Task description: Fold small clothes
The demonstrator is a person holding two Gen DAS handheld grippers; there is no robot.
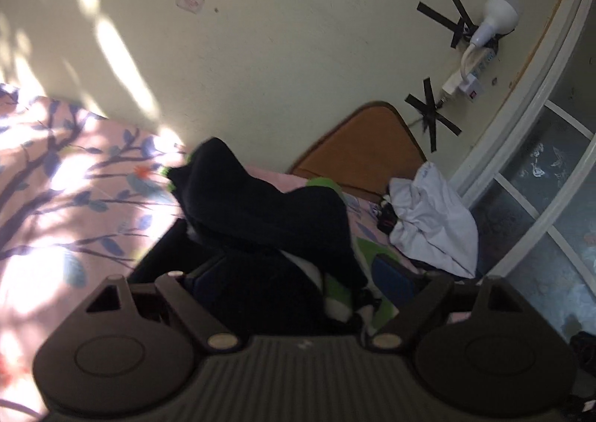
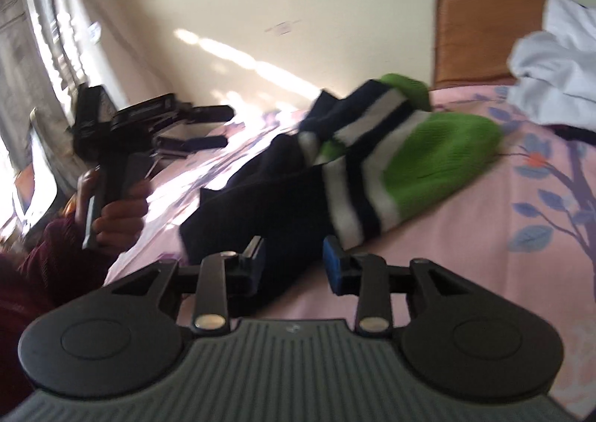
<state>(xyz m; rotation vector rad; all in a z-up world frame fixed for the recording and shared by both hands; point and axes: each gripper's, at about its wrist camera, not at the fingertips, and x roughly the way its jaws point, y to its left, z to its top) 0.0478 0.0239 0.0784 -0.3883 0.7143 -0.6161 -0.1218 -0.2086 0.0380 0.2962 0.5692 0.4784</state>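
The right gripper (image 2: 294,265), nearest, is straddling the navy, white and lime-green striped knit garment (image 2: 372,168) on the pink floral bedsheet (image 2: 484,243), fingers apart. At ten o'clock, the left gripper (image 2: 219,127) is hovering, fingers spread. Unclamped fabric risks slipping mid-fold.

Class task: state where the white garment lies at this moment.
The crumpled white garment lies at the bed's far right in both views, just in front of the wooden headboard and beyond the green-striped dark garment.
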